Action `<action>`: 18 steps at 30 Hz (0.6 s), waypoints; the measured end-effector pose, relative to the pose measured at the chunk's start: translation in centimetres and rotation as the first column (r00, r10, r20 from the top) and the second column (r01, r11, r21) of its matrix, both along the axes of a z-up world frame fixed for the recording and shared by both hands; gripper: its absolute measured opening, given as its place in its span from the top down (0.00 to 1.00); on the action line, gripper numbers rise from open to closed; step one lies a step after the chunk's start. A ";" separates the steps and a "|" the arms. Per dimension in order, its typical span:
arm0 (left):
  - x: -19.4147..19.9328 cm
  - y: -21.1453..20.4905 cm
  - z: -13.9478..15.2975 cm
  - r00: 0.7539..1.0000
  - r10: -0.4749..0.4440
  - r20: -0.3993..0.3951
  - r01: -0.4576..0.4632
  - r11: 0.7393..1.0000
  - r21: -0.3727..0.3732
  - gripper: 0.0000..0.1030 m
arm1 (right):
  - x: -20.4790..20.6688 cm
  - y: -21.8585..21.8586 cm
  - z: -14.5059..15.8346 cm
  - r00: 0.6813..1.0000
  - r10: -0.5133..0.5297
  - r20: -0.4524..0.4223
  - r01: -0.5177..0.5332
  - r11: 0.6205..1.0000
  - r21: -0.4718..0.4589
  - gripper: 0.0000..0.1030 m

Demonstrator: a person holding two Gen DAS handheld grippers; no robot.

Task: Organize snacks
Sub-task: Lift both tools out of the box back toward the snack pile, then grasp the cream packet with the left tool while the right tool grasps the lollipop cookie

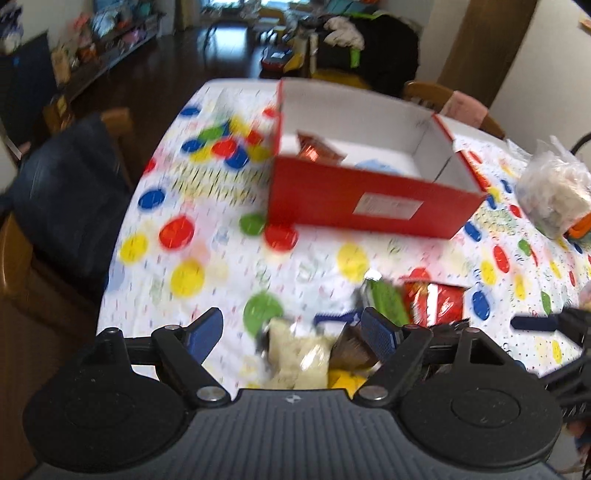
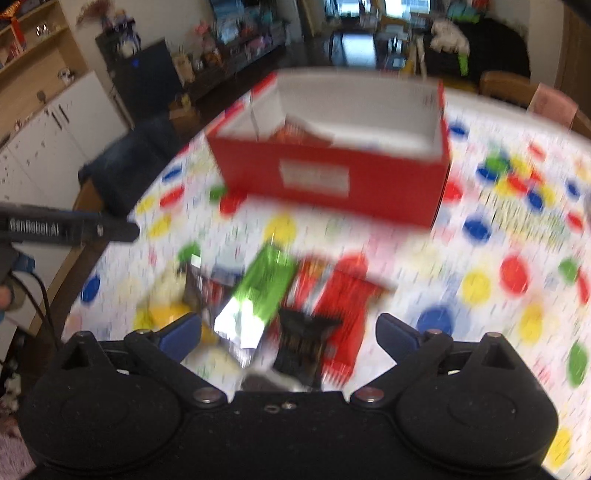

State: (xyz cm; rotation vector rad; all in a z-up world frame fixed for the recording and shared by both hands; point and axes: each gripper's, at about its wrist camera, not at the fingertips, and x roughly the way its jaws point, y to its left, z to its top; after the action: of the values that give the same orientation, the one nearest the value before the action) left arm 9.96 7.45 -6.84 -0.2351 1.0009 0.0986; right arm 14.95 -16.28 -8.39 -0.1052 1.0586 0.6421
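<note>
Both grippers, left (image 1: 291,334) and right (image 2: 290,334), hang spread and empty over the snack pile (image 2: 266,295) on the near table (image 1: 314,258), so this looks like the reach before a pick. Next, one must close on a single packet, perhaps the shiny green one (image 2: 258,291), and carry it to the red box (image 1: 369,199) beyond, which already holds some packets.

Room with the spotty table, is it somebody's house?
Most likely a home dining area: a spotty tablecloth with wooden chairs around it, white cupboards, and cluttered shelves further back.
</note>
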 end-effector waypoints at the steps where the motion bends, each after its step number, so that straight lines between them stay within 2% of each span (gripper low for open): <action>1: -0.2 0.2 -0.5 1.000 0.009 -0.012 -0.010 1.000 -0.007 0.20 | -0.3 0.0 -0.6 1.000 0.001 -0.009 -0.001 1.000 -0.010 0.04; 4: -0.4 0.4 -1.8 0.999 0.019 -0.037 -0.019 1.000 -0.006 0.20 | -1.1 0.2 -2.1 0.999 0.021 -0.026 -0.022 0.999 -0.040 0.05; 10: -0.4 0.1 -4.2 0.995 -0.003 -0.101 0.002 1.000 -0.002 0.20 | -3.2 1.3 -3.8 0.992 0.128 0.018 -0.124 0.984 -0.130 0.13; 15: -0.2 -0.6 -5.2 0.991 -0.035 -0.129 0.035 0.999 0.000 0.20 | -4.4 2.0 -4.7 0.979 0.200 0.047 -0.189 0.966 -0.178 0.18; 18: 0.2 -0.8 -5.7 0.988 -0.041 -0.146 0.040 0.999 -0.011 0.20 | -4.4 2.4 -5.4 0.975 0.217 0.043 -0.205 0.959 -0.198 0.24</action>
State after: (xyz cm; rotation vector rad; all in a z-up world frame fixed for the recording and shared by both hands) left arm 10.18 6.60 -12.52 -0.2166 1.1517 0.0758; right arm 10.50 -13.87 -13.81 -0.4094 1.0537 0.7229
